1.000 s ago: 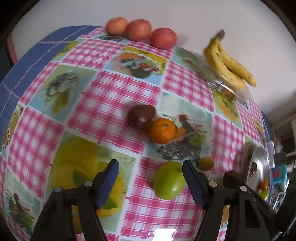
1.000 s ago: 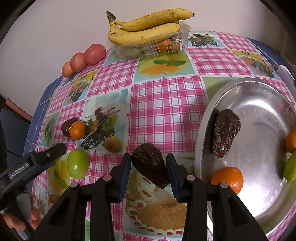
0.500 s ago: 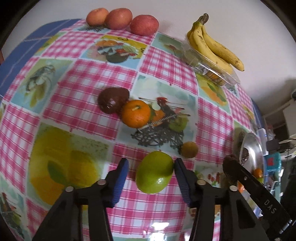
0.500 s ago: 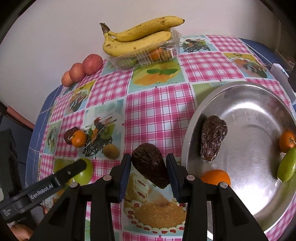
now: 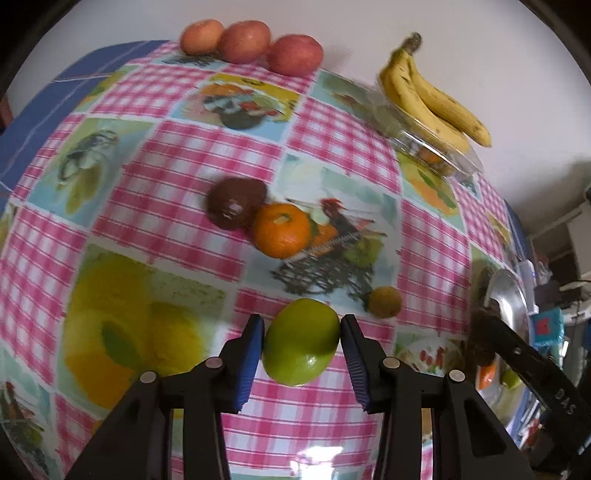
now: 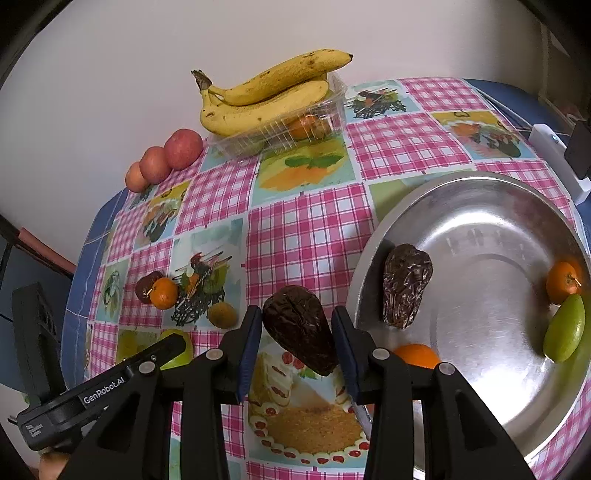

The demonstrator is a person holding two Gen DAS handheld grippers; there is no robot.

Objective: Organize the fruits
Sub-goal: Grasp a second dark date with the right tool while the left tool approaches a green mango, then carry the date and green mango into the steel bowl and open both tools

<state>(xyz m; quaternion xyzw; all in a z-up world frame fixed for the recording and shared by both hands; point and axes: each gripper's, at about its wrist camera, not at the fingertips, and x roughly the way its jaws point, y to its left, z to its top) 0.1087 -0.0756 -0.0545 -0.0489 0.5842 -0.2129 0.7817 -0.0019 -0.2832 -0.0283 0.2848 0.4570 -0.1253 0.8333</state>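
Observation:
My left gripper (image 5: 302,345) is shut on a green lime (image 5: 301,347) low over the checked tablecloth; the lime also shows in the right wrist view (image 6: 179,354). My right gripper (image 6: 297,332) is shut on a dark wrinkled avocado (image 6: 301,328), held just left of the steel plate (image 6: 480,206). The plate holds another dark avocado (image 6: 406,284), two oranges (image 6: 417,355) (image 6: 561,282) and a green lime (image 6: 565,328). On the cloth lie a brown fruit (image 5: 236,207), an orange (image 5: 282,229) and a small brownish fruit (image 5: 385,302).
Three red apples (image 5: 251,35) sit at the table's far edge by the wall. Bananas (image 6: 269,96) lie on a clear plastic tray (image 6: 295,129) with fruit inside. A white device (image 6: 554,158) lies past the plate at the right edge.
My left gripper moved forward around the green lime and closed on it. My right gripper kept hold of the avocado and shifted slightly toward the plate.

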